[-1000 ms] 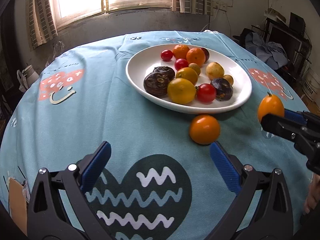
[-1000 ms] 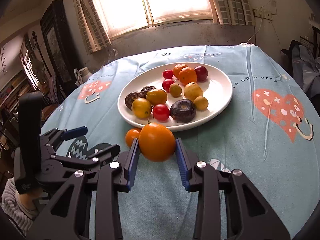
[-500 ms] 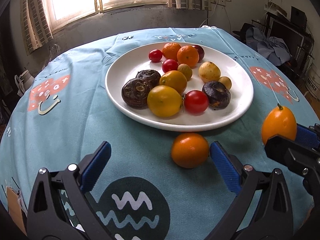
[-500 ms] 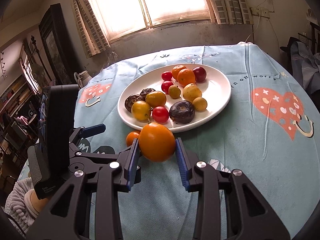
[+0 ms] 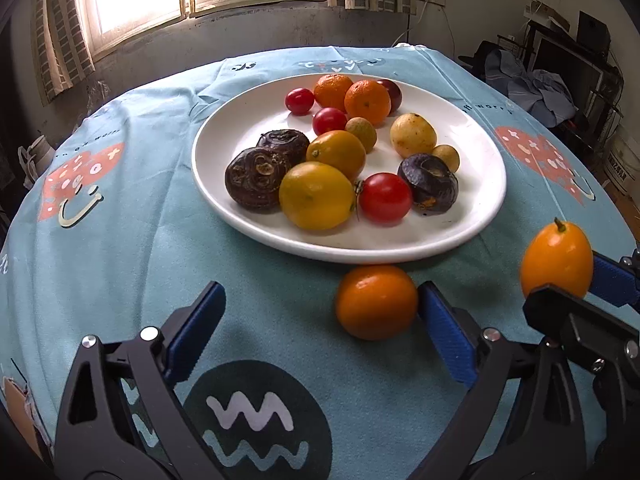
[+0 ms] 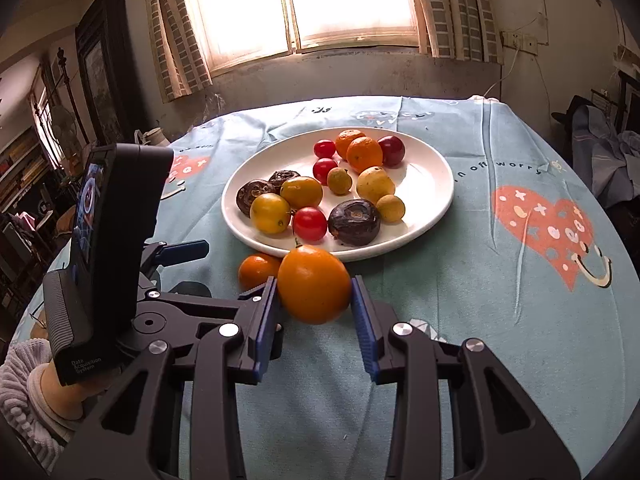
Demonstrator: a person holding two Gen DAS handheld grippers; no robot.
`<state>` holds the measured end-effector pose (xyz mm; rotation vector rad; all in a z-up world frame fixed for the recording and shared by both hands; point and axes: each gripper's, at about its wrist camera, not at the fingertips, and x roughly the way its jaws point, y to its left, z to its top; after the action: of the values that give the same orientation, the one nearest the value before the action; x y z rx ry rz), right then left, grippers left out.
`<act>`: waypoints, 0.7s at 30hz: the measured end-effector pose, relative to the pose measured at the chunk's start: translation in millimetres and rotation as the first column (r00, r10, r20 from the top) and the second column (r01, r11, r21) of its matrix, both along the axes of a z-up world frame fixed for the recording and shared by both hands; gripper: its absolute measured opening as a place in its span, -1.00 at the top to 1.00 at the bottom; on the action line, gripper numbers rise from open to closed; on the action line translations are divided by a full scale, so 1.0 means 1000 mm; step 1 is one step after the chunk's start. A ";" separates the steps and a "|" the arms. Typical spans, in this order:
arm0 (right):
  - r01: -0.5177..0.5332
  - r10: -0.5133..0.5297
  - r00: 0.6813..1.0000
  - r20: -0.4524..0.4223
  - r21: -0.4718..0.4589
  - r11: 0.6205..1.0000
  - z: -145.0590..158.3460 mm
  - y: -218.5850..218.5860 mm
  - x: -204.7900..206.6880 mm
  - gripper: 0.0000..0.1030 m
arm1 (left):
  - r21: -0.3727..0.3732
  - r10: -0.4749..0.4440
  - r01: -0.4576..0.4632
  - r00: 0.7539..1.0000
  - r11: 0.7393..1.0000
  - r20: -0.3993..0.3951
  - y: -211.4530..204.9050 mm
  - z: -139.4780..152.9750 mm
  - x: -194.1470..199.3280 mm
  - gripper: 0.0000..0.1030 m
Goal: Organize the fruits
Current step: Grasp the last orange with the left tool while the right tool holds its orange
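Holding my right gripper (image 6: 314,304) low over the blue patterned tablecloth (image 6: 500,320), I had its blue pads pressed on either side of a stemmed orange fruit (image 6: 314,284), which hung clear of the cloth; my left gripper (image 5: 320,320) pointed down at the cloth beside it, its jaws closing but still wide, with a small round orange (image 5: 376,302) lying on the cloth between them; that orange sat right against the right-hand pad (image 5: 446,332), though I could not tell whether they touched, and well apart from the other pad; a knitted sleeve (image 6: 20,392) showed at my left wrist; just beyond the small orange stood a white plate (image 5: 472,232), its near rim almost at the fruit; on the plate lay two yellow citrus fruits (image 5: 316,196), three red cherry tomatoes (image 5: 385,199), three dark wrinkled fruits (image 5: 256,178), a yellow plum-like fruit (image 5: 413,135), two small kumquats (image 5: 361,132), two tangerines (image 5: 367,97) and a dark red fruit (image 5: 394,92) at the far edge; behind the table a bright window (image 6: 304,4) stood between checked curtains (image 6: 180,40).
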<state>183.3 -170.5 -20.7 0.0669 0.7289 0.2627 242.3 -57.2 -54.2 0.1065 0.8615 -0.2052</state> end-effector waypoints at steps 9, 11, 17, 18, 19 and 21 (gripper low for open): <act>0.009 -0.008 1.000 0.030 -0.040 0.999 0.002 0.002 -0.003 0.30 | -0.018 -0.096 0.096 0.995 0.995 -0.024 -0.010 -0.003 -0.010 0.15; 0.012 -0.010 0.999 0.035 -0.050 0.999 0.003 0.003 -0.003 0.30 | -0.019 -0.103 0.103 0.994 0.995 -0.024 -0.010 -0.003 -0.011 0.21; 0.020 -0.016 0.998 0.057 -0.079 0.997 0.004 0.005 -0.006 0.30 | -0.028 -0.107 0.106 0.994 0.994 -0.025 -0.008 -0.003 -0.013 0.22; 0.022 -0.017 0.998 0.060 -0.083 0.996 0.005 0.005 -0.006 0.30 | -0.030 -0.107 0.106 0.994 0.994 -0.025 -0.008 -0.002 -0.014 0.22; 0.023 -0.018 0.998 0.064 -0.087 0.996 0.005 0.005 -0.006 0.30 | -0.032 -0.108 0.107 0.994 0.994 -0.024 -0.007 -0.002 -0.014 0.22; 0.026 -0.020 0.997 0.071 -0.096 0.995 0.006 0.006 -0.007 0.30 | -0.037 -0.109 0.108 0.994 0.993 -0.023 -0.004 -0.001 -0.017 0.22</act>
<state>176.3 -164.5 -15.2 -0.0262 0.6699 0.2062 225.6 -61.6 -54.9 0.1179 0.8771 -0.3238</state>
